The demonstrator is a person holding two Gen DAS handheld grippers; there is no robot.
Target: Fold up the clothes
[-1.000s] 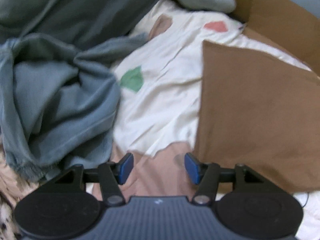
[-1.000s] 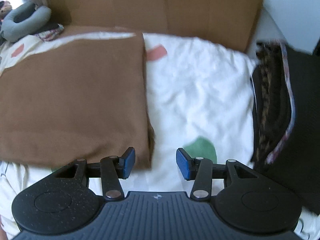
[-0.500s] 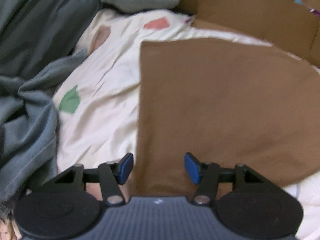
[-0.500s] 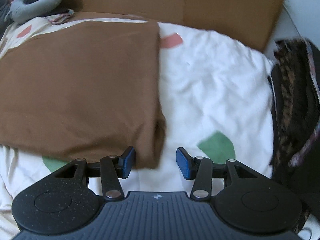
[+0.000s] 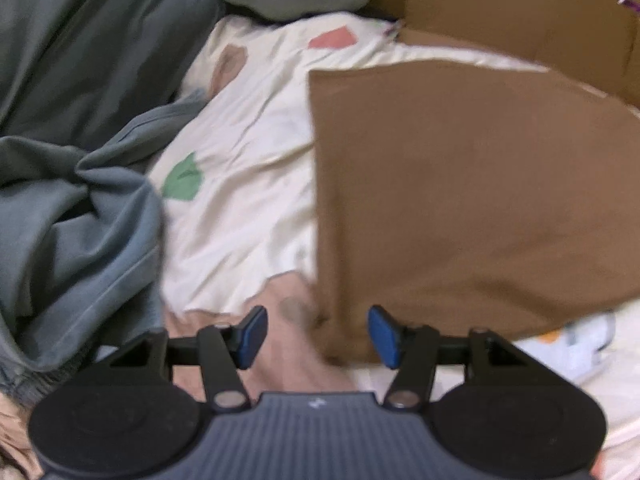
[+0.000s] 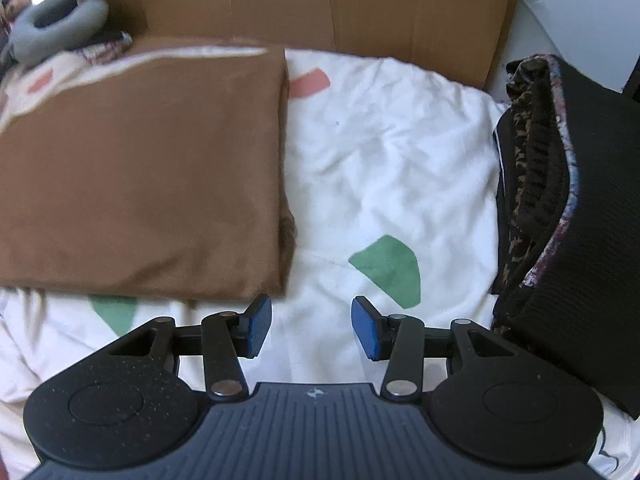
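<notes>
Brown garment (image 5: 472, 200) lies flat as a smooth, soft rectangle on the white sheet (image 6: 384, 160), in front of the cardboard panel (image 6: 320, 4). We hold the left gripper (image 5: 316, 334) at its near-left corner and the right gripper (image 6: 310, 328) just off its near-right corner, both with jaws apart, nothing clamped. We judge the step needs both corners pinched evenly, all layers caught. Crumpled grey fabric (image 5: 76, 224) lies left of the garment.

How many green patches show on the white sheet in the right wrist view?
2: one green patch ahead of the right hand-held gripper, another peeking from under the folded brown cloth's near edge. More may be hidden.
</notes>
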